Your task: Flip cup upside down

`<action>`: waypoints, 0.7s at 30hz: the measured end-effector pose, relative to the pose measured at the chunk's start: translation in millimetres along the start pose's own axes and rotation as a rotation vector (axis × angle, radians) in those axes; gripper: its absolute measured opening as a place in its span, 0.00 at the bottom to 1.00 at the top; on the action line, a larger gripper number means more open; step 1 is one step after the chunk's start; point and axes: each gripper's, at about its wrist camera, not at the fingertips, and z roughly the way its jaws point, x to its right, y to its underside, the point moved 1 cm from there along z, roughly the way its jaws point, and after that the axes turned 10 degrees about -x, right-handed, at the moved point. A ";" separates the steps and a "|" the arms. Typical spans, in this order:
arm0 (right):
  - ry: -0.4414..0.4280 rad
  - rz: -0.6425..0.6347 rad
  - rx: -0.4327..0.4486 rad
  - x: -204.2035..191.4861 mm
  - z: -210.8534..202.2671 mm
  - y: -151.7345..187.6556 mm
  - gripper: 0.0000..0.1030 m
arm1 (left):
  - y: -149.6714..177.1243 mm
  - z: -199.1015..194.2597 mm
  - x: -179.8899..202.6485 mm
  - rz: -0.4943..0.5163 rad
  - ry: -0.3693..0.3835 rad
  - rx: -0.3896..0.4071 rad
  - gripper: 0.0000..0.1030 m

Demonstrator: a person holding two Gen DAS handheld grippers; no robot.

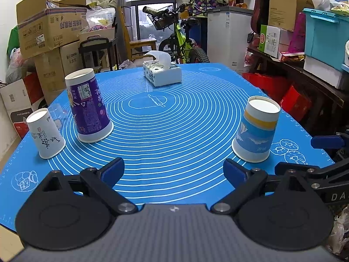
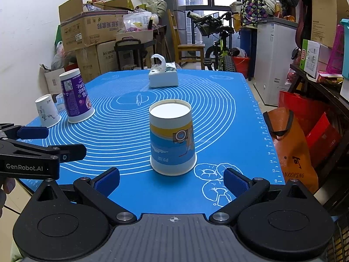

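1. The blue-and-yellow cup [image 2: 172,137] stands mouth-down on the blue mat [image 2: 130,131] covering the counter, its flat white base facing up and its long axis vertical.
2. It sits just beyond the right gripper [image 2: 172,182], roughly centred ahead of the spread, empty fingers [image 2: 106,182].
3. The left gripper [image 1: 173,170] is likewise splayed wide and holds nothing; the cup is ahead to its right.
4. Further left, a purple cup [image 1: 89,107] and a small white cup [image 1: 44,133] also stand inverted.
5. A tissue box [image 1: 162,73] rests at the far end.
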 end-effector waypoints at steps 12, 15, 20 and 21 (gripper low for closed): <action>0.001 0.000 0.000 -0.3 -0.9 0.8 0.98 | 0.1 -0.2 0.3 0.000 0.000 0.000 0.94; 0.001 0.000 -0.001 0.0 -1.1 1.3 0.98 | 0.2 -0.4 0.5 0.000 0.000 0.000 0.94; 0.001 -0.001 0.000 0.2 -1.2 1.2 0.98 | 0.4 -0.3 0.6 0.000 -0.001 -0.001 0.94; 0.000 0.000 -0.001 -0.1 -0.8 0.9 0.98 | 0.5 -0.4 1.0 -0.001 -0.004 -0.002 0.94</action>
